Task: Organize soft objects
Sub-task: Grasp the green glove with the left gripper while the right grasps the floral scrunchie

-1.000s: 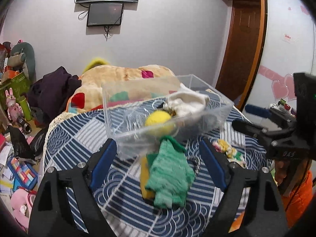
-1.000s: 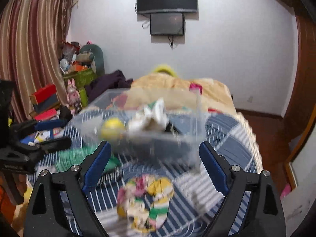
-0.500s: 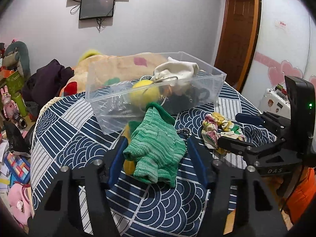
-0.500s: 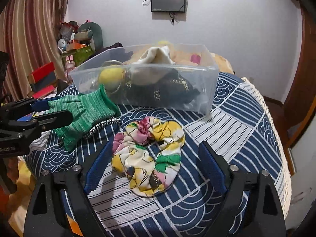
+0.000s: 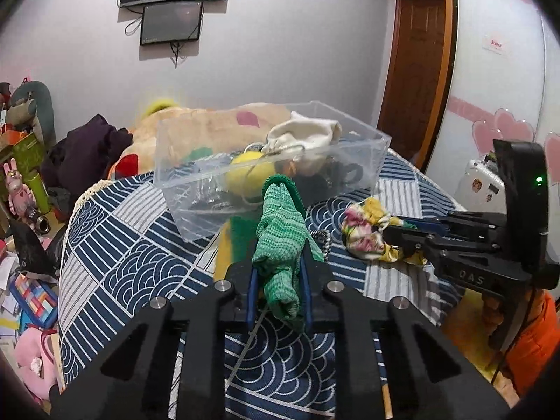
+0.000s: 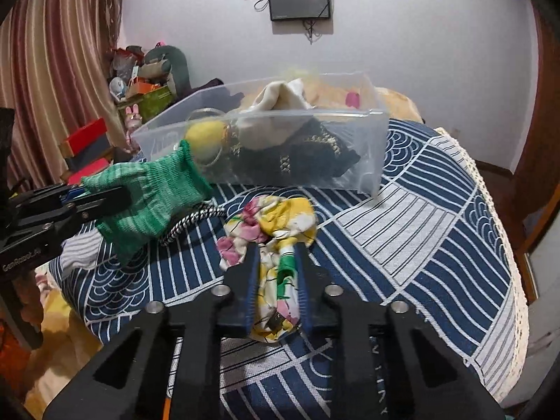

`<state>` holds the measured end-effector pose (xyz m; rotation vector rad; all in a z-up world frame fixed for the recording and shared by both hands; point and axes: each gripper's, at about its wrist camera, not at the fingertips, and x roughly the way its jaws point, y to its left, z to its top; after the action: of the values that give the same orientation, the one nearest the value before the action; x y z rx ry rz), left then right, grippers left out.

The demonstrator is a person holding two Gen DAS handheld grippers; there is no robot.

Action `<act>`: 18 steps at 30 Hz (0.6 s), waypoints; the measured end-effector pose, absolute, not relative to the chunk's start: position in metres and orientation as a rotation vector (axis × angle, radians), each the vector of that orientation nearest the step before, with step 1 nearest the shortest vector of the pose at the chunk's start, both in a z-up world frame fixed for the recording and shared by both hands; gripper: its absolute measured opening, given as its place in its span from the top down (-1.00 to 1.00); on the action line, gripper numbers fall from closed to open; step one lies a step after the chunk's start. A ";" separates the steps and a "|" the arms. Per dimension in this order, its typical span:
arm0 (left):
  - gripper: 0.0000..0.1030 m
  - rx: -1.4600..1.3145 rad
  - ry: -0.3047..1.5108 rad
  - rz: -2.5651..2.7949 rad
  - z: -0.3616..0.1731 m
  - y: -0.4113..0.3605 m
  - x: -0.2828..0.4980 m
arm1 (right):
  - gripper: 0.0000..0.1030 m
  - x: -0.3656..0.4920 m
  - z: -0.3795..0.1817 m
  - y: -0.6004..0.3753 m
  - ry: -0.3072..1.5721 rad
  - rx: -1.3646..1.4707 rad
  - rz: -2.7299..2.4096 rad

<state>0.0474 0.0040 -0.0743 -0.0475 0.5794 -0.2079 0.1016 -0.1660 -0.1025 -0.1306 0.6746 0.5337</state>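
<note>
The left gripper (image 5: 278,280) squeezes a green glove (image 5: 280,241). The right gripper (image 6: 276,280) squeezes a flowery scrunchie (image 6: 269,231). Both soft things sit just before the clear box (image 6: 371,147), ready to go in.

Left gripper (image 5: 278,292) clamped tight on cloth, fingers nearly together. Right gripper (image 6: 276,292) likewise pinched closed on fabric, pointing forward, level with the left.
</note>
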 end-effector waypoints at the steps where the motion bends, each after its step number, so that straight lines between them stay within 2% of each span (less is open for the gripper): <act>1: 0.64 -0.051 0.572 -0.210 -0.072 0.004 0.046 | 0.79 0.101 -0.101 -0.168 0.669 -0.124 0.532; 10: 0.64 -0.081 0.481 -0.194 -0.043 0.014 0.036 | 0.83 0.094 -0.085 -0.181 0.619 -0.095 0.528; 12: 0.64 -0.081 0.458 -0.178 -0.036 0.018 0.035 | 0.76 0.096 -0.085 -0.180 0.623 -0.098 0.517; 13: 0.64 -0.082 0.451 -0.174 -0.033 0.020 0.035 | 0.48 0.098 -0.087 -0.179 0.637 -0.099 0.514; 14: 0.64 -0.084 0.447 -0.170 -0.031 0.021 0.035 | -0.04 0.100 -0.089 -0.178 0.650 -0.097 0.513; 16: 0.64 -0.085 0.440 -0.161 -0.029 0.024 0.035 | -0.60 0.105 -0.093 -0.176 0.660 -0.086 0.505; 18: 0.64 -0.086 0.440 -0.153 -0.028 0.026 0.036 | -0.61 0.107 -0.097 -0.173 0.666 -0.099 0.505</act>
<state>0.0364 0.0265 -0.0278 -0.0864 0.4397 -0.1526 0.1072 -0.1727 -0.0966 -0.0995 0.6656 0.5046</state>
